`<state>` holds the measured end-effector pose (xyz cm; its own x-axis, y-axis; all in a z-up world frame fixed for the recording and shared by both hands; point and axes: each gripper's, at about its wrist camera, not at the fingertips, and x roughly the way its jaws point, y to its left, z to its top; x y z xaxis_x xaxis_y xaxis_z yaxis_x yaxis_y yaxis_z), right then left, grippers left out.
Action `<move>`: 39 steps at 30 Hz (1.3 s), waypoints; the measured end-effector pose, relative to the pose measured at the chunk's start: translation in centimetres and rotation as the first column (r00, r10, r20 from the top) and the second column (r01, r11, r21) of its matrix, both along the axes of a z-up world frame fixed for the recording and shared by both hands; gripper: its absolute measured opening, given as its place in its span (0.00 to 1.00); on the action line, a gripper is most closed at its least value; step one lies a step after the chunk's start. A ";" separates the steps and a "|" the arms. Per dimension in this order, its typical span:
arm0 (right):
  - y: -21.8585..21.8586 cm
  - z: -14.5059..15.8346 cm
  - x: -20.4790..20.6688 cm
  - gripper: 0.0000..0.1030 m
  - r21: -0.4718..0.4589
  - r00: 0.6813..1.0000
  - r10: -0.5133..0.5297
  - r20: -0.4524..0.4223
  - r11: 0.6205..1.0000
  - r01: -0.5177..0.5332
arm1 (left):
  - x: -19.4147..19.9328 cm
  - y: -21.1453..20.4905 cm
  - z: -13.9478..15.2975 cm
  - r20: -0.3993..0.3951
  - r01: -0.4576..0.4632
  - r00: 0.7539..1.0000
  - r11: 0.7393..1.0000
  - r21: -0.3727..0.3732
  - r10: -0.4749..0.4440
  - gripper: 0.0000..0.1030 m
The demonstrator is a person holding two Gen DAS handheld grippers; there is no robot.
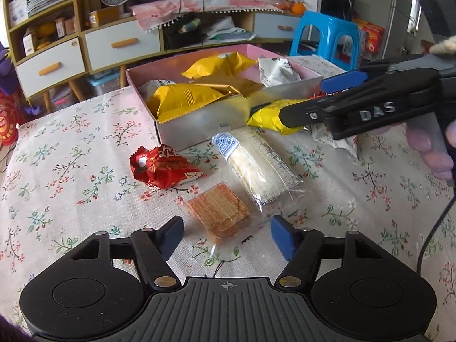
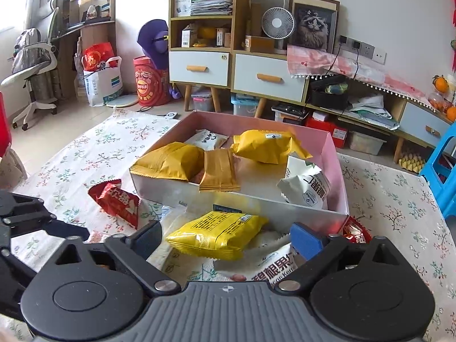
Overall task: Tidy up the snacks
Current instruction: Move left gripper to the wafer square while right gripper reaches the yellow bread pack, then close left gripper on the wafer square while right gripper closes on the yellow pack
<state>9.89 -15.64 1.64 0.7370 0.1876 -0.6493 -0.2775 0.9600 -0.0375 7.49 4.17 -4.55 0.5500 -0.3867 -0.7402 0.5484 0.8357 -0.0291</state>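
Note:
A wafer pack point(image 1: 218, 213) in clear wrap lies on the floral tablecloth between the fingers of my left gripper point(image 1: 226, 235). The jaws stand open, with gaps on both sides of the pack. My right gripper point(image 2: 228, 240) is open around a yellow snack bag point(image 2: 219, 235), and its pads are not pressing it. In the left wrist view the right gripper point(image 1: 313, 97) reaches in from the right over that yellow snack bag point(image 1: 268, 118). Behind stands a pink-lined box point(image 2: 336, 154) holding several yellow, gold and white packets.
A red packet point(image 1: 159, 168) and a long clear biscuit pack point(image 1: 256, 165) lie in front of the box point(image 1: 196, 125). A white packet point(image 2: 273, 265) sits under the yellow bag, another red packet point(image 2: 356, 233) to its right. A blue stool point(image 1: 327, 34) stands beyond the table.

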 end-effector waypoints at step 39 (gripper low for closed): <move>0.8 -1.6 0.1 0.45 0.109 0.974 0.094 -0.204 0.991 -0.073 | 2.2 3.0 0.7 -0.115 -0.182 0.978 0.981 -0.068 0.173 0.56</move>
<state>10.04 -14.88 0.07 0.5663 0.3151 -0.7616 -0.3484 0.9289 0.1252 9.73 7.15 -3.83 0.5332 -0.3488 -0.7707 0.3815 0.9123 -0.1489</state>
